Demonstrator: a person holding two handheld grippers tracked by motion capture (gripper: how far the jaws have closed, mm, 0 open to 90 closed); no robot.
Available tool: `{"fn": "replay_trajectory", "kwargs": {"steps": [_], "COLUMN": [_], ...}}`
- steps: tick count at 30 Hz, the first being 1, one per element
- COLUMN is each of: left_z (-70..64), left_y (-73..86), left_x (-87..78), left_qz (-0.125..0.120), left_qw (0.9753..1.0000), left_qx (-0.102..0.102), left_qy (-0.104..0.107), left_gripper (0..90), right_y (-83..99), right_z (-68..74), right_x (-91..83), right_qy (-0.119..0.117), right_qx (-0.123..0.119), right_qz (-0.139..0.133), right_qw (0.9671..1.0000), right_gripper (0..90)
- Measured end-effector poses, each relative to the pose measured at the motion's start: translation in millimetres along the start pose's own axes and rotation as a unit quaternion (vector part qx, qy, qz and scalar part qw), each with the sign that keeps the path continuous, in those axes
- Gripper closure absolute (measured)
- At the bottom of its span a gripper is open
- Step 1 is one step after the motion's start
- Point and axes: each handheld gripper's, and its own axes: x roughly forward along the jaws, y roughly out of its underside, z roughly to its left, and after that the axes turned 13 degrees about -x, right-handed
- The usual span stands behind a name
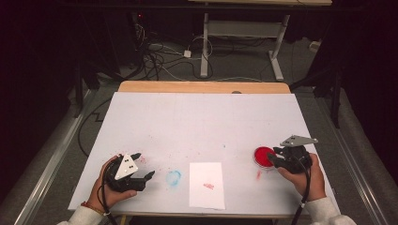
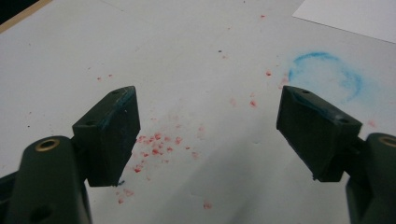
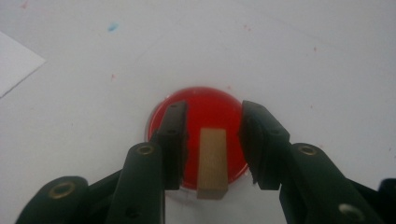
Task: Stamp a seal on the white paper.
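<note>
Here, at the table's right edge:
Stamp: we see a pale wooden block (image 3: pixel 212 161) standing on the round red ink pad (image 3: pixel 205 108).
Right gripper (image 3: pixel 212 140): jaws part-open, flanking the block without touching it.
Left gripper (image 2: pixel 208 135): wide open, empty, above red specks (image 2: pixel 156 144).

Hidden and unclear parts
The right gripper (image 1: pixel 278 155) covers part of the red ink pad (image 1: pixel 263 156); the red mark (image 1: pixel 209 186) on the paper (image 1: pixel 206 197) is too small to read.
</note>
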Motion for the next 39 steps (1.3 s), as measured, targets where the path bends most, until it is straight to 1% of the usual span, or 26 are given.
{"fn": "replay_trajectory", "kwargs": {"steps": [1,3,4,5,6,7,8,10,12,13,15,16,17,19,24,25,26,27,30,31,34,35,36,37,39], "left_z": [-0.6,-0.8,-1.0,-1.1,-1.1,-0.3,-0.2,-0.4,-0.8,-0.9,-0.7,-0.6,-0.6,-0.6,-0.8,-0.2,0.0,0.2,0.8,0.9,2.0,2.0,2.5,3.0,3.8], "left_y": [0.3,-0.2,-0.4,-0.5,-0.5,-0.8,-0.8,-0.9,-0.9,-0.9,-0.8,-0.8,-0.7,-0.6,0.0,-0.4,-0.4,-0.3,-0.3,-0.3,-0.2,0.4,0.6,1.0,2.2], "left_x": [0.1,0.2,0.2,0.2,0.3,0.5,0.7,0.9,1.0,0.9,0.6,0.6,0.6,0.6,0.0,-0.1,-0.2,-0.2,0.0,0.0,0.1,0.1,0.0,0.2,0.4], "left_qz": [0.003,0.003,0.003,0.003,0.003,0.000,0.000,0.001,0.001,0.001,0.001,0.001,0.001,0.001,0.003,-0.001,-0.001,-0.001,-0.001,-0.002,-0.003,0.000,0.000,0.000,0.001], "left_qw": [1.0000,1.0000,1.0000,1.0000,1.0000,1.0000,1.0000,1.0000,1.0000,1.0000,1.0000,1.0000,1.0000,1.0000,1.0000,1.0000,1.0000,1.0000,1.0000,1.0000,1.0000,1.0000,1.0000,0.9999,0.9999], "left_qx": [-0.005,-0.003,-0.003,-0.002,-0.003,0.002,0.002,0.002,0.003,0.003,0.002,0.002,0.003,0.003,-0.003,0.002,0.002,0.001,0.001,0.000,-0.002,-0.008,-0.009,-0.010,-0.011], "left_qy": [0.002,0.002,0.002,0.002,0.002,0.000,0.000,0.001,0.000,0.001,0.001,0.000,0.000,0.001,0.002,0.000,0.000,0.000,-0.001,0.000,0.000,0.002,0.002,0.002,0.002], "left_gripper": [21.0,21.0,21.0,21.0,21.0,21.0,21.0,21.0,21.0,21.0,21.0,21.0,21.0,21.0,21.0,21.0,21.0,21.0,21.0,21.0,21.0,21.0,21.0,21.0,21.0], "right_y": [1.4,3.6,4.3,4.9,5.5,5.2,4.6,2.9,1.1,0.4,0.0,0.2,0.6,1.1,1.3,0.9,0.6,0.4,-0.8,-1.3,-3.1,-3.9,-5.0,-6.2,-8.9], "right_z": [-0.5,-0.2,-0.1,0.0,-0.2,0.2,0.5,2.1,4.1,6.1,8.7,9.8,9.9,9.3,9.3,9.9,9.4,9.0,6.9,5.7,4.1,3.6,4.1,3.9,3.8], "right_x": [1.5,6.2,8.8,11.0,12.1,12.1,12.1,12.3,14.6,16.5,21.1,23.9,25.1,25.2,24.7,23.9,23.1,21.5,15.7,14.0,10.2,9.2,8.0,6.9,4.5], "right_qy": [-0.008,-0.009,-0.013,-0.016,-0.016,-0.015,-0.014,-0.009,-0.009,-0.005,-0.004,-0.005,-0.004,-0.007,-0.009,-0.007,-0.007,-0.007,-0.002,-0.003,0.003,0.005,0.008,0.012,0.009], "right_qx": [0.003,0.004,0.005,0.004,0.001,0.004,0.003,0.002,-0.006,-0.006,-0.015,-0.019,-0.023,-0.017,-0.018,-0.016,-0.020,-0.016,-0.006,-0.007,0.000,-0.004,-0.004,-0.005,-0.006], "right_qz": [0.009,0.022,0.031,0.034,0.031,0.029,0.026,0.014,0.000,-0.002,-0.007,-0.003,-0.006,-0.006,-0.003,0.001,-0.001,-0.005,-0.022,-0.028,-0.043,-0.051,-0.055,-0.058,-0.073], "right_qw": [0.9999,0.9997,0.9994,0.9993,0.9994,0.9995,0.9996,0.9999,0.9999,1.0000,0.9999,0.9998,0.9997,0.9998,0.9998,0.9998,0.9998,0.9998,0.9997,0.9996,0.9991,0.9987,0.9984,0.9982,0.9973], "right_gripper": [63.0,68.0,70.1,74.1,75.5,75.9,76.1,76.1,76.1,76.1,76.2,76.2,76.2,76.2,75.9,75.1,74.0,72.0,67.1,64.8,57.5,54.5,51.9,51.0,48.3]}}
